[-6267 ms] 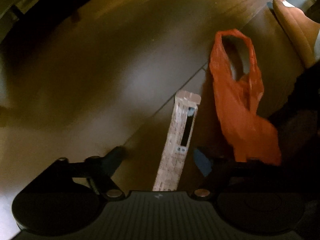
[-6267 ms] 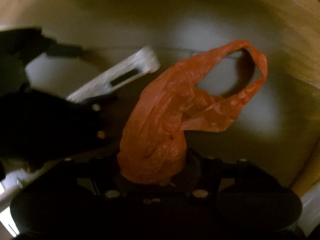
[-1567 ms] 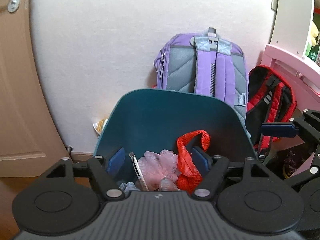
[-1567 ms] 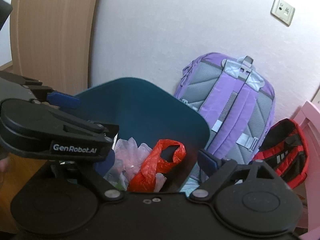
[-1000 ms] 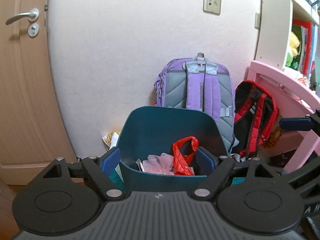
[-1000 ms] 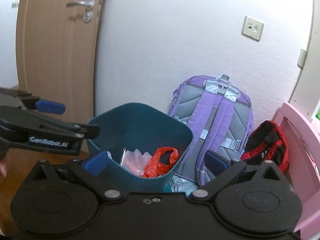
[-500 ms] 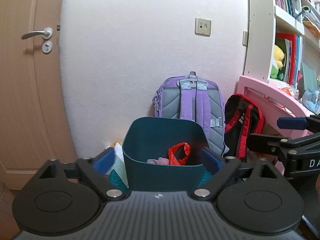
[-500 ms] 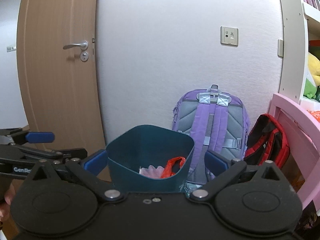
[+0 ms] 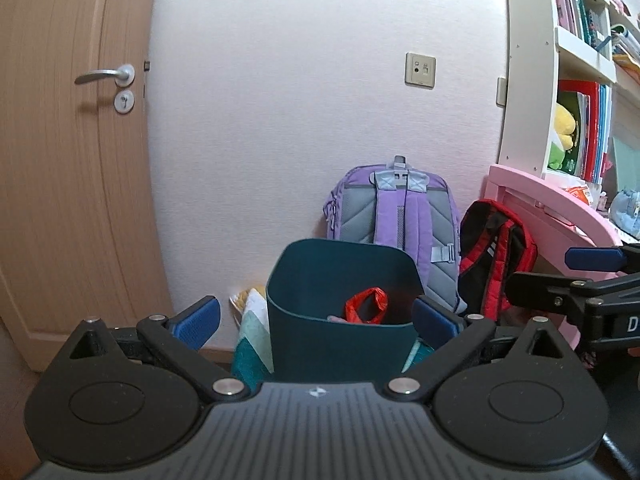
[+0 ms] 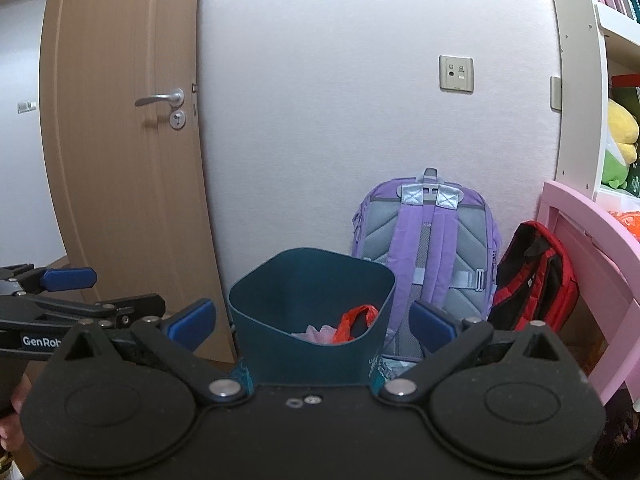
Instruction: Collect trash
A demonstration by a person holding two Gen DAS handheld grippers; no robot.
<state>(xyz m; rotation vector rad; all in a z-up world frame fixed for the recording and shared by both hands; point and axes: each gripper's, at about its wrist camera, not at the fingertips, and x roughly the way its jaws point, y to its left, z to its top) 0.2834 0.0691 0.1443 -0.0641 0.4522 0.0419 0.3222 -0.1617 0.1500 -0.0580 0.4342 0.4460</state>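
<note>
— Teal plastic, that bin (image 9: 340,344): is the trash in it?

— Yes. The red bag (image 9: 366,306) sits inside the bin, its loop poking just above the near rim, with something pale pink (image 10: 320,330) beside it. The bin stands just in front of the purple backpack (image 9: 394,216), which leans on the wall.

— And your tools?

— Both released. My left tool (image 9: 316,320) has just been spreading its jaws and now stands wide with nothing between them; the bin shows in the gap but lies beyond the tips. My right tool (image 10: 314,322) is spread the same way, and it is empty too.

— So what is the step?

— Judging by that, the drop is done and I am clearing off from the bin to look for more trash. To do it well I would keep both tools level and apart, since my right tool shows close by on the right of the left view. I would also steer clear of the pink desk (image 9: 548,200) right of the bin.
</note>
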